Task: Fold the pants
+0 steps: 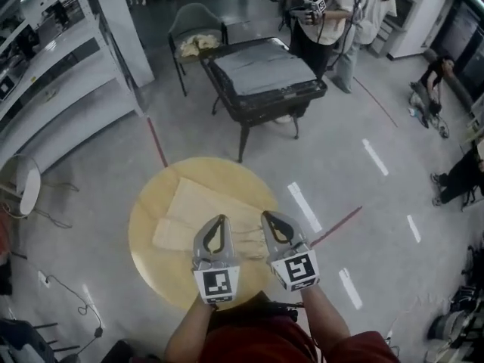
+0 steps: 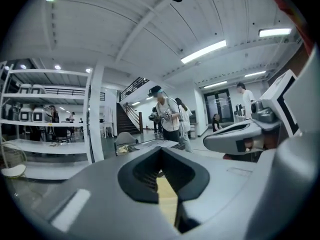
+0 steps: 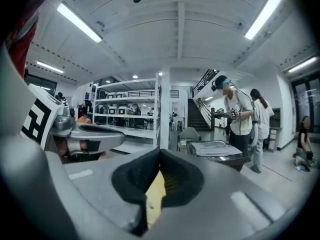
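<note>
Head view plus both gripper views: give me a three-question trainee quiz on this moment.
1. True or false: the pants lie on the round table.
2. Multiple choice: the jaws of the left gripper and the right gripper are A) wide apart, B) closed together, C) out of sight in every view.
3. Short answer: what stands just beyond the round table, beside the chair?

Key: 1 true; 2 B; 3 the dark table with a grey top.
</note>
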`<state>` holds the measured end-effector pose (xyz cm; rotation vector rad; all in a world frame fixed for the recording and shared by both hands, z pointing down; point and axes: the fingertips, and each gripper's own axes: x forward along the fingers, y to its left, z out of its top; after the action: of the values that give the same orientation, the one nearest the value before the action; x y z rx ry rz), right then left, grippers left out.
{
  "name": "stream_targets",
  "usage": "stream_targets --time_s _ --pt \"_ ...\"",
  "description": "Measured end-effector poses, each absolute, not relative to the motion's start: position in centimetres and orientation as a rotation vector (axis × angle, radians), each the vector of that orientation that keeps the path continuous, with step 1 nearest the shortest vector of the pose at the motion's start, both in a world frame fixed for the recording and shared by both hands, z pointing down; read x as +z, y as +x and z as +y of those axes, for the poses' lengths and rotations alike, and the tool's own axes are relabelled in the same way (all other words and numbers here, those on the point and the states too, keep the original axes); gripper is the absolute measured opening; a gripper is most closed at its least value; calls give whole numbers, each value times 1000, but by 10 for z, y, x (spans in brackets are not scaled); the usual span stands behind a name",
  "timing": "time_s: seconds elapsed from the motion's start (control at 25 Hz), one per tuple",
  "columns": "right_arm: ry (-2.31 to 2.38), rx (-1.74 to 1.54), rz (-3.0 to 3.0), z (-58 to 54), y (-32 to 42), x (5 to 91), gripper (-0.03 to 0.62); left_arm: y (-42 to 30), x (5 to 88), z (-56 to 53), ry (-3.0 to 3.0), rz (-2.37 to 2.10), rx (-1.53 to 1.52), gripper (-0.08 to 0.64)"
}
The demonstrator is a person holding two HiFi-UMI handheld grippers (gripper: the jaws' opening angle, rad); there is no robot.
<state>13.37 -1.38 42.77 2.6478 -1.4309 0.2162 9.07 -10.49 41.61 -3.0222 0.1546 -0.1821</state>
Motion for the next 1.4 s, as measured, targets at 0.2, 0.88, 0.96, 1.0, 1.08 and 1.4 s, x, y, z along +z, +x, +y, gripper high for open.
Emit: stream_targets --time_s 0.2,0.88,0.96,1.0,1.08,1.4 --pt "2584 189 -1524 -39 110 428 2 53 409 -129 -2998 342 -120 6" --pt "2445 57 -1694 9 31 399 2 -38 382 -66 -2956 673 36 6" --pt "2428 44 -1706 23 27 396 2 -44 379 -53 -2948 699 45 6" --pt "2419 38 -1713 30 25 395 2 -48 377 -46 -2941 713 56 6" --pt "2408 28 -1720 46 20 395 2 -55 374 -31 -2923 730 81 6" --pt "2357 -15 -1800 71 17 390 2 -71 360 1 -2832 842 113 6"
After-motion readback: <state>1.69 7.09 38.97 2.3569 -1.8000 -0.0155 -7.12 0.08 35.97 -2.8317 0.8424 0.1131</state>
